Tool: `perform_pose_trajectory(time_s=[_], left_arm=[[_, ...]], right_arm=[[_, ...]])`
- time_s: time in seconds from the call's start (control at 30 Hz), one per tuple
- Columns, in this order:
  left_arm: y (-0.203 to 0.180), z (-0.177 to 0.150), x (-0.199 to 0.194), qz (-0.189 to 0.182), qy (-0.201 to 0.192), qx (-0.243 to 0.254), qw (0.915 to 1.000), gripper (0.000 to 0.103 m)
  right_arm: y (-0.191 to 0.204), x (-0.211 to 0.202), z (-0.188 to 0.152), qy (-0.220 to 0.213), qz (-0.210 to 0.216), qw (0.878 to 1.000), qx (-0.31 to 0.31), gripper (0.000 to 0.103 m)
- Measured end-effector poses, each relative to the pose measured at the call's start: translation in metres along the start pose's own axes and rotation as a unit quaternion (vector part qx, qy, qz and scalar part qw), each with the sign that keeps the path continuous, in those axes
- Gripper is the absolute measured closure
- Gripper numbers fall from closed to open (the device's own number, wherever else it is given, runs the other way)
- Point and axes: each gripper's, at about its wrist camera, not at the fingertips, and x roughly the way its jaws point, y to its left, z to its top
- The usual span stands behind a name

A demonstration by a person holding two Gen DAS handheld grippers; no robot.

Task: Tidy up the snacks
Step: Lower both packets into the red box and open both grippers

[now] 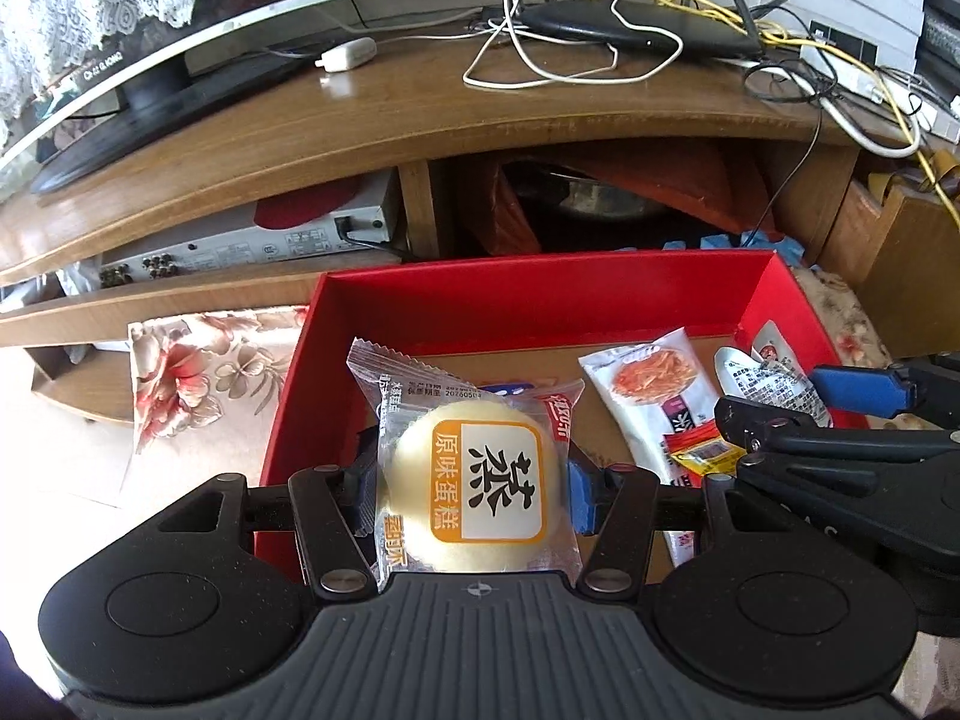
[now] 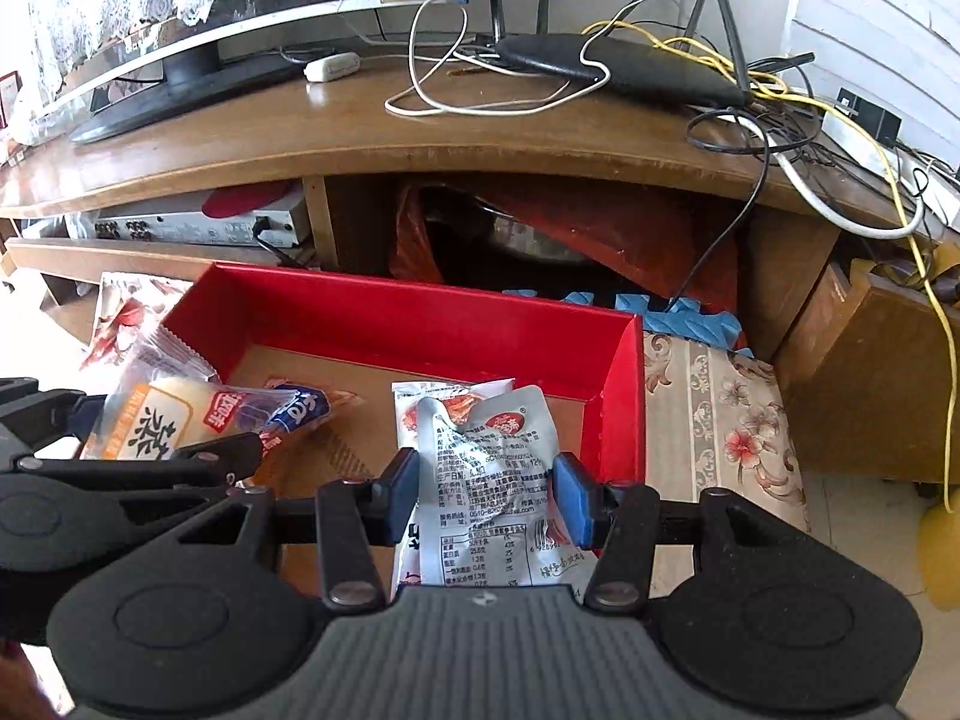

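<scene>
Your left gripper (image 1: 471, 495) was nearest the lens, its blue pads pinching a wrapped steamed cake (image 1: 480, 489) from both sides. That cake, a pale round in clear film with an orange-bordered label, hung over the near left part of the red box (image 1: 540, 288), above its brown floor.

Your right gripper (image 2: 486, 495) was clamped on a silver snack pouch (image 2: 492, 480), printed side toward the camera, crumpled at its top. You held that pouch over the near right part of the red box, just inside its right wall.

Already lying on the box floor were a white sachet (image 1: 654, 396) picturing orange shreds, right of the cake, and a blue-and-white wrapped snack (image 2: 294, 411) partly behind the cake. A small yellow and red packet (image 1: 699, 450) sat at the near end of the white sachet.

Outward from the box: it rested on a floral cloth (image 2: 720, 420), showing to its left and right. Beyond the box's far wall stood a wooden TV stand (image 1: 420, 114). On its top, a monitor (image 1: 150, 54) stood far left of the box, a black router (image 1: 636, 30) with tangled white and yellow cables far right. Under the top, a silver receiver (image 1: 252, 240) sat on the left shelf; an orange bag (image 2: 600, 222) filled the compartment directly behind the box.
</scene>
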Motion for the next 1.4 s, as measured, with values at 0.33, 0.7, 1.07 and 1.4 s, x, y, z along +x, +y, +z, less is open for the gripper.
perform_pose_trajectory(time_s=[0.33,0.7,1.07,1.4], left_arm=[[-0.002,-0.004,0.013,0.008,0.012,0.004,0.9999,0.04],[-0.004,-0.005,0.014,0.011,0.01,0.01,0.9999,0.035],[-0.001,-0.004,0.005,0.011,-0.004,0.008,0.9999,0.03],[0.004,-0.005,-0.017,0.0,-0.023,0.005,0.9997,0.024]], right_arm=[[0.002,0.018,-0.002,0.013,-0.007,1.0,-0.009,0.056],[0.0,0.024,-0.003,0.02,-0.01,1.0,-0.009,0.055],[0.001,0.012,-0.002,0.0,-0.017,1.0,-0.014,0.055],[0.0,-0.015,-0.002,-0.016,-0.014,1.0,-0.009,0.055]])
